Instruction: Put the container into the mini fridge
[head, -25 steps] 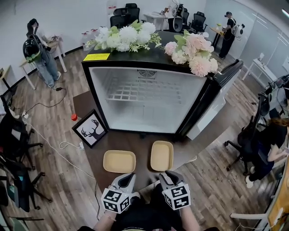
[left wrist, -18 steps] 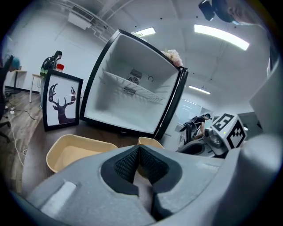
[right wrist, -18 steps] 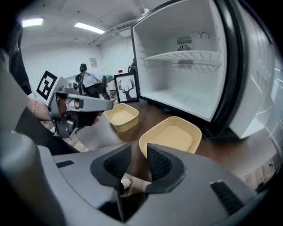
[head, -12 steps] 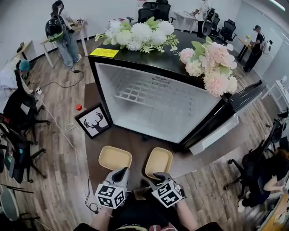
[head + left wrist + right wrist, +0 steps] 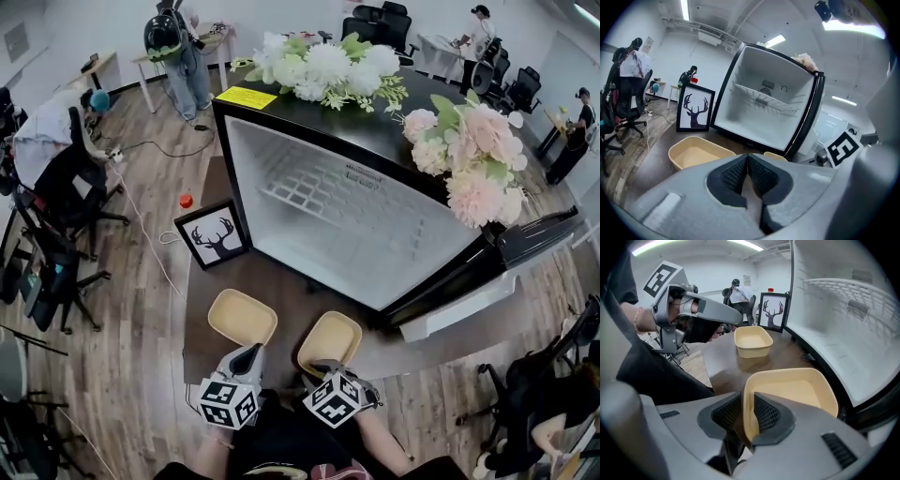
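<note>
The container [image 5: 330, 342] sits open side up on the dark mat [image 5: 286, 295], at 6 o'clock in the head view and just in front of the open mini fridge [image 5: 347, 216]. Its long axis runs from about 7 to 1 o'clock, with the far short end pointing at the fridge opening. A second container [image 5: 242, 317] lies apart at its 10 o'clock, turned crosswise, long axis from 10 to 4.

The right gripper [image 5: 330, 366] reaches over the near short end. In the right gripper view [image 5: 747, 409] its tongs stand narrow and have just been closing. The container's [image 5: 797, 390] upright near wall is between the pads [image 5: 766, 413], which lie against it on both sides. The left gripper [image 5: 251, 352] hangs at 9 o'clock of the right one, near the second container. In its own view its tongs [image 5: 747, 159] meet at the tips with nothing between them.

In the head view the right gripper covers the near end of the container. In the left gripper view we see only a sliver of its rim [image 5: 776, 156] above the gripper body. We cannot tell whether its base rests on the mat or is lifted. The fridge door [image 5: 525, 248] runs off towards 3 o'clock, partly under pink flowers [image 5: 473, 155].
</note>
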The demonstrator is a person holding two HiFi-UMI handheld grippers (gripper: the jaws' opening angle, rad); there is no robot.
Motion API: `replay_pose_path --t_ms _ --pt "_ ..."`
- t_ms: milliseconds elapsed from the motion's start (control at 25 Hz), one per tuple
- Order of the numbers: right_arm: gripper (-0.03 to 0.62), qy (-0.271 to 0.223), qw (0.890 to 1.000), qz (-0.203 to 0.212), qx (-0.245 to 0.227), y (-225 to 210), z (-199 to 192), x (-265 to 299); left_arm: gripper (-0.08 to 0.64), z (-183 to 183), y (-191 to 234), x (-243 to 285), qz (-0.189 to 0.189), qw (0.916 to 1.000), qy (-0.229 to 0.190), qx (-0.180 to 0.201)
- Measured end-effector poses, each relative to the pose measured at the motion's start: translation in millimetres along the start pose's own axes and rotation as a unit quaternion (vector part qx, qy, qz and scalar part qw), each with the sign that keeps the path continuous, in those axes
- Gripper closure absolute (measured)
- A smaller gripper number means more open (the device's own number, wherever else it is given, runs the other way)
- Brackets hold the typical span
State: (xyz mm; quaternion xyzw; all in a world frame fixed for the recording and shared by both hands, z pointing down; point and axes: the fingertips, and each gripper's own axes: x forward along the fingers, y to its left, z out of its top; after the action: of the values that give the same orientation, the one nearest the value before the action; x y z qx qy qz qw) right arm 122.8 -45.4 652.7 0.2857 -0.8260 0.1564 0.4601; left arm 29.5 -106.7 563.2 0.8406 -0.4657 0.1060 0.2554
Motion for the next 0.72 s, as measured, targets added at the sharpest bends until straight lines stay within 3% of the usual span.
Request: replay_pose_path --t_ms 280,400,720 --pt "0.546 0.018 0.998 -0.019 -0.054 -2.8 -2.6 8.6 0.551 -10.9 -5.6 -12.2 0.032 0.9994 0.009 0.006" --pt "0.551 0.021 0.998 -0.018 -0.062 -1.7 -3.0 10.2 0.551 -14.0 1.1 -19.0 0.051 0.9986 0.003 -0.009" --pt "0.563 0.039 0.994 -0.038 -0.100 -7.1 -0.1 10.5 0.551 -17.2 6.4 -24.5 0.057 0.9983 0.001 -0.009"
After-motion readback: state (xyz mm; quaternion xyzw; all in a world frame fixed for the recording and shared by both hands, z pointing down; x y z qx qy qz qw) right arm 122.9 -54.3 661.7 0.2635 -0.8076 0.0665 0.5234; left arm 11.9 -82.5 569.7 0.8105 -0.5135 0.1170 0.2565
